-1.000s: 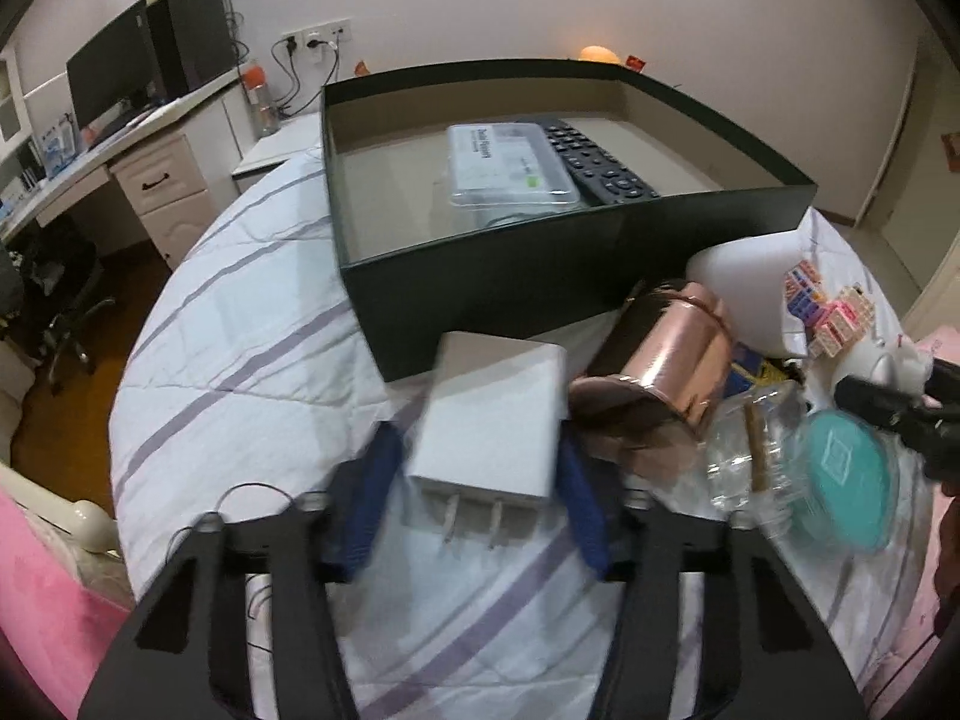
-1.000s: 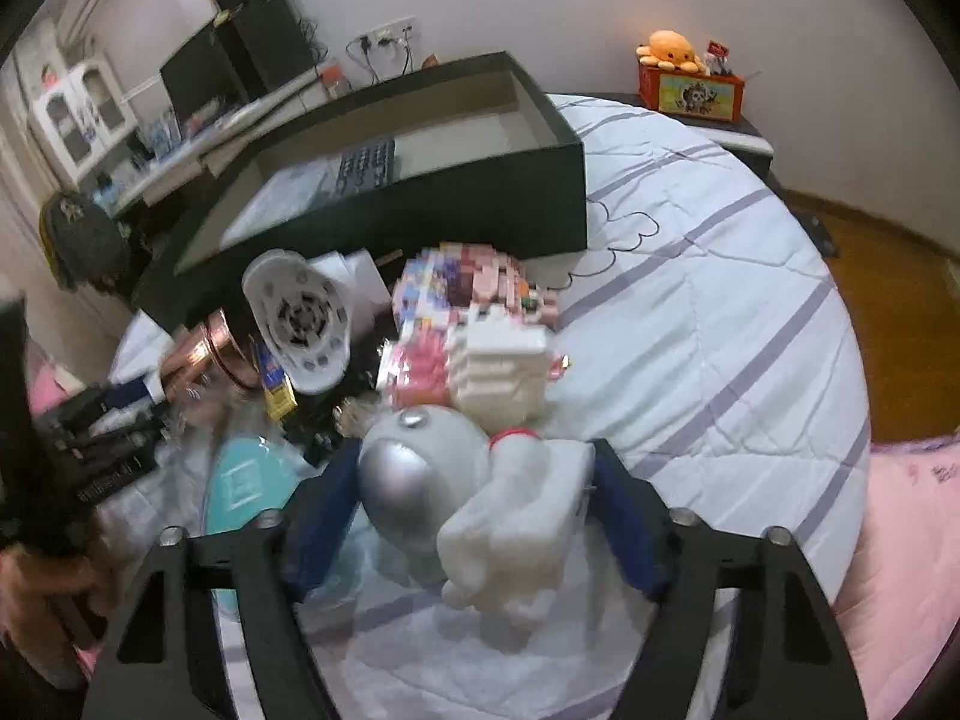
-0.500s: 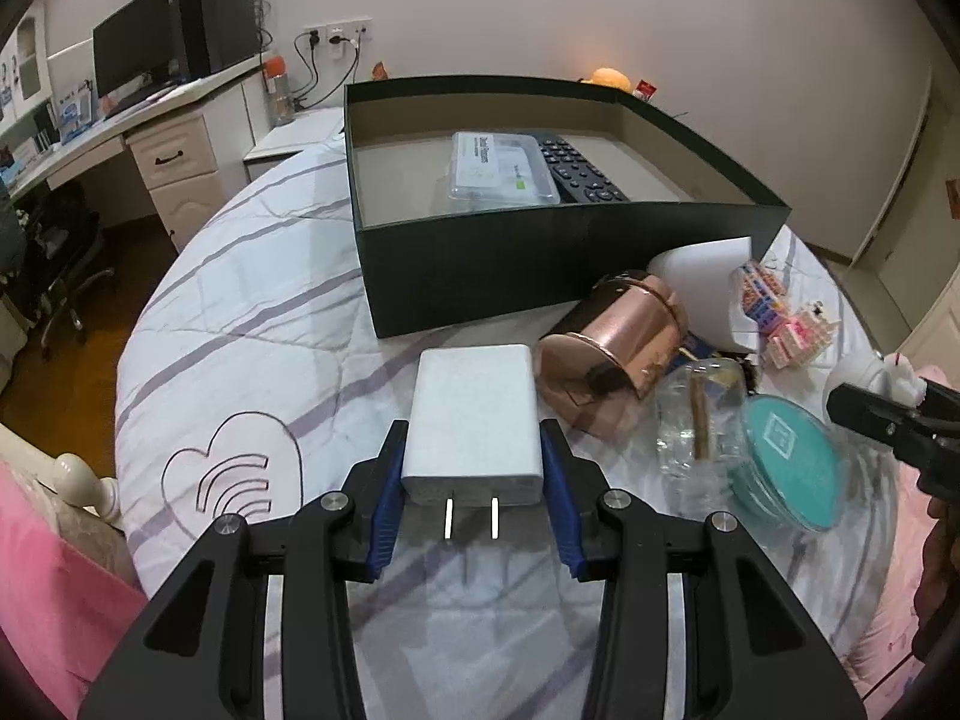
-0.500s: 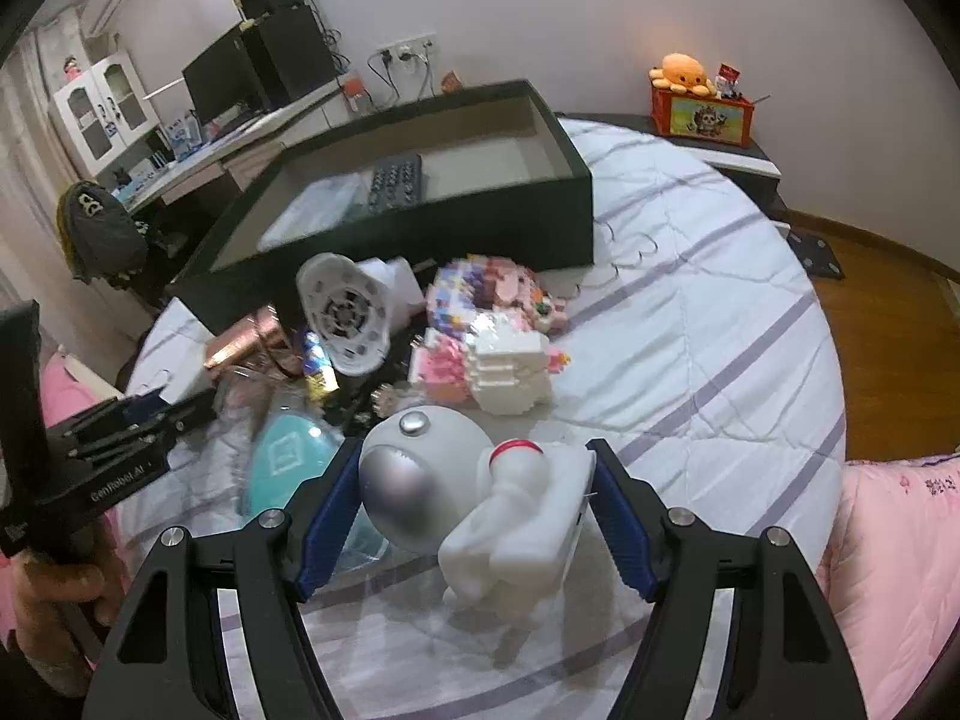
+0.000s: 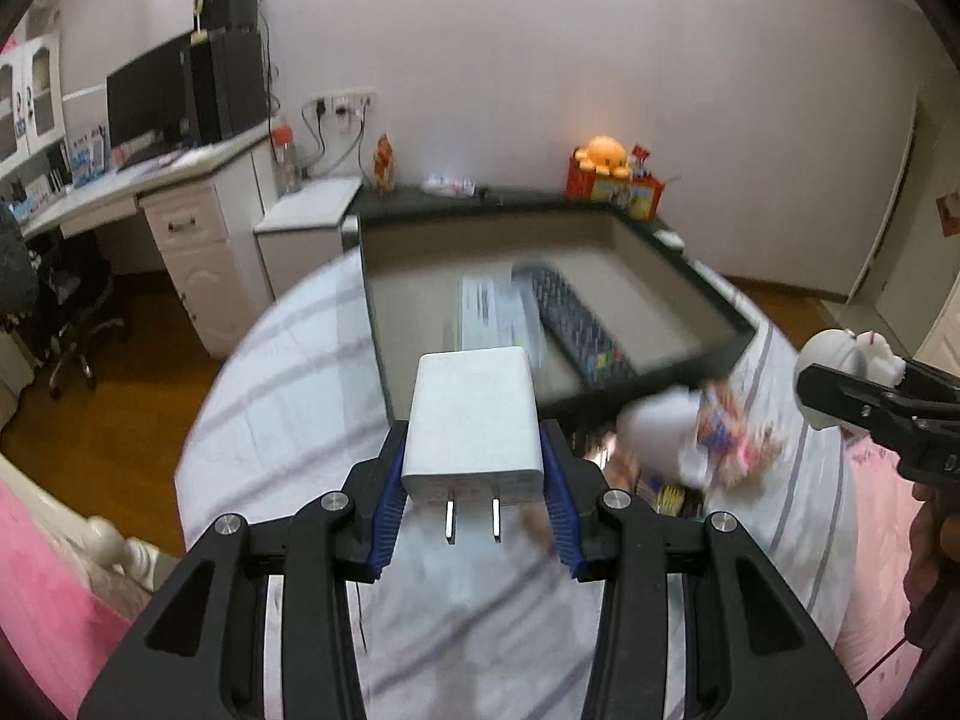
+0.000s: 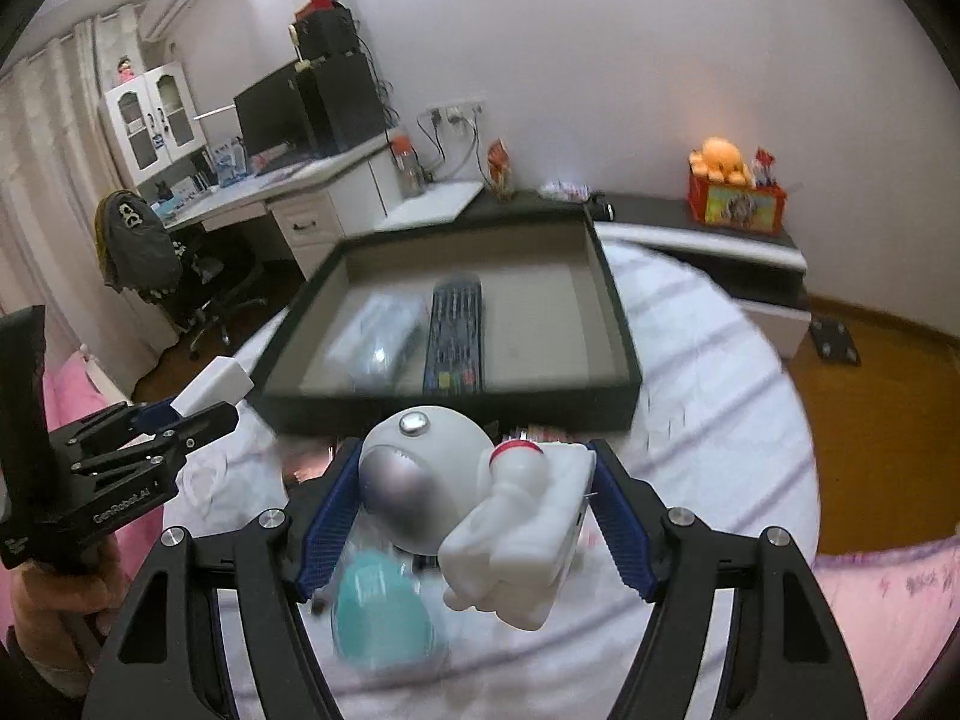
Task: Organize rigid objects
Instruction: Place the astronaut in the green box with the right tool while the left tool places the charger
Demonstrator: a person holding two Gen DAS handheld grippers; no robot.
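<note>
Left claw point(image 5: 474, 501): clamped on the sides of a white plug-in charger point(image 5: 474, 420), prongs pointing back at the camera — held in the air over the near wall of the box.
Right claw point(image 6: 474, 522): closed around a white astronaut figure point(image 6: 480, 510) with a silver visor, held above the bed in front of the box.
Box point(image 6: 618, 324): dark, open-topped, sitting on the striped bed cover point(image 6: 720, 384); its floor is mostly bare.
Already sorted: a black remote control point(image 6: 453, 336) and a clear plastic case point(image 6: 375, 333) lie side by side inside the box.
In hand: the charger and the astronaut — both off the bed, neither yet inside the box.
Left on the bed: a teal round lid point(image 6: 381, 618) just under the right claw, a colourful block toy point(image 5: 729, 432) and a white rounded item point(image 5: 657, 435) near the box's front corner; blur hides whatever else is in that heap.
Progress: I judge it under halfway — two things stowed, two ready to drop in, several loose.
</note>
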